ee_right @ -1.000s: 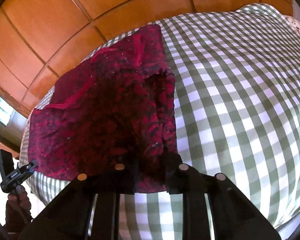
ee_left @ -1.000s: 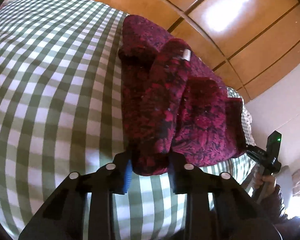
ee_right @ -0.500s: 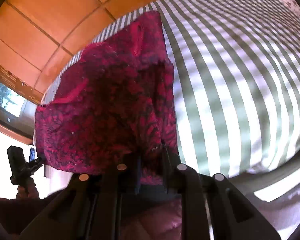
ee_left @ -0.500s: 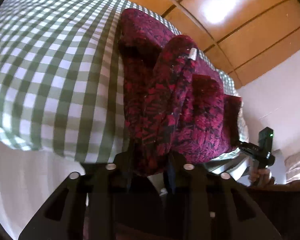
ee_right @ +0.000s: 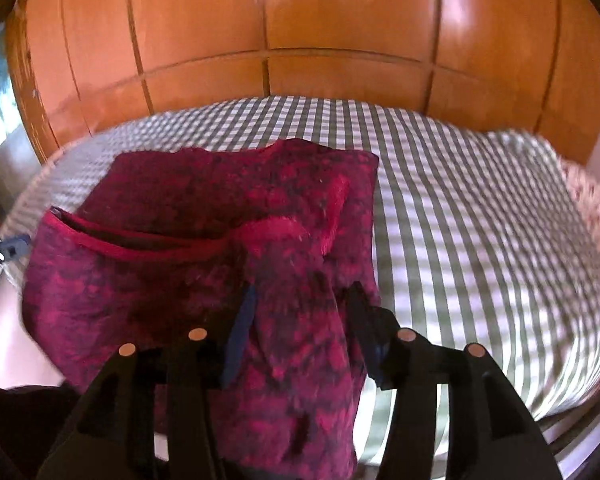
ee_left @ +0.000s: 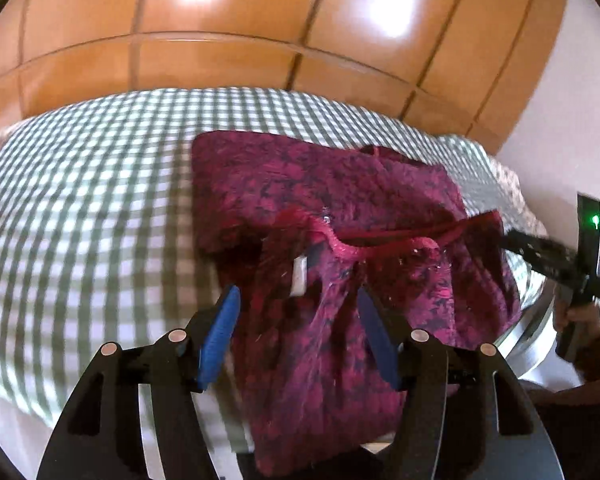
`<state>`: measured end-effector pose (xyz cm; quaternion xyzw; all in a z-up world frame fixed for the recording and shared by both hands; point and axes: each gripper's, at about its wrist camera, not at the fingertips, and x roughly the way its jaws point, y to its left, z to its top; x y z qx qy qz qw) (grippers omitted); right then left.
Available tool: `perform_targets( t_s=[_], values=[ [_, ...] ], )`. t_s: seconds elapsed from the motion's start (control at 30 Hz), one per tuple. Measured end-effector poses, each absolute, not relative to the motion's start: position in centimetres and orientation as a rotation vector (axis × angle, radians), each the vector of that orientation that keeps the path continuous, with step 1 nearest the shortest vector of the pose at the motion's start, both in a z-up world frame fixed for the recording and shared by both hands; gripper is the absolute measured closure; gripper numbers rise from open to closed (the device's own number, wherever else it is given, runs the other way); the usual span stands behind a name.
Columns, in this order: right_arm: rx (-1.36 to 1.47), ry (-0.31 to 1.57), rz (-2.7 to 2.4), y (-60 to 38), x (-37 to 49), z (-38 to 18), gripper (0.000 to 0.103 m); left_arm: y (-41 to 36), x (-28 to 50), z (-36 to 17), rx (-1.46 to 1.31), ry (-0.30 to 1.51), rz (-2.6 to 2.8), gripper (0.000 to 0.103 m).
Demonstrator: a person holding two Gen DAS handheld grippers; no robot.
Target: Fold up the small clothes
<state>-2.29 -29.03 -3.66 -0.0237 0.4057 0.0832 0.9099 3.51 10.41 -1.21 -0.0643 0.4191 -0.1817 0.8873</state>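
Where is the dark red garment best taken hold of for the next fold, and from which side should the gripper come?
Probably the near edge of the garment, which hangs loose over the edge of the checked bed. Come from the near side, level with the mattress: the open left gripper and right gripper straddle that fabric.

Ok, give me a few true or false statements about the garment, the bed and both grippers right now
1. The garment is dark red with a dark pattern. True.
2. The bedcover is plain blue. False: it is green and white check.
3. The left gripper is open, its jaws spread with cloth between them. True.
4. The right gripper is out of view. False: its jaws show, spread around cloth.
5. A white label shows on the garment. True.
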Motion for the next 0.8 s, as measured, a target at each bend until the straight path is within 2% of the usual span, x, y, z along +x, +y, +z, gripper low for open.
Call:
perform_targets(
  t_s=[0.03,0.07,0.1,0.17,0.47,0.63,0.8],
  values=[
    [-0.057,0.854,0.179,-28.7,-1.8,-4.2,0.065,10.0,4.0,-1.7,-0.125,0.889,-0.391,0.046],
    [-0.073,0.870,0.182,-28.6,-1.8,-4.7,0.080,9.7,3.9,-1.7,-0.119,0.901,-0.407,0.063],
    [-0.099,0.888,0.180,-28.4,-1.7,-5.1,0.084,9.4,4.1,-2.0,-0.101,0.916,-0.419,0.082],
    [-0.119,0.888,0.194,-28.5,-2.2,-5.0,0.088,9.7,3.5,-1.9,-0.090,0.901,-0.422,0.087],
    [0.090,0.808,0.253,-31.0,-2.6,0.3,0.089,13.8,1.2,1.3,-0.281,0.791,-0.439,0.089],
    [0.175,0.756,0.247,-32.0,0.9,2.4,0.089,14.7,4.4,3.6,-0.359,0.718,-0.436,0.089],
    [0.212,0.761,0.185,-32.6,7.2,1.8,0.089,14.7,10.8,3.6,-0.367,0.724,-0.353,0.090]
  ],
)
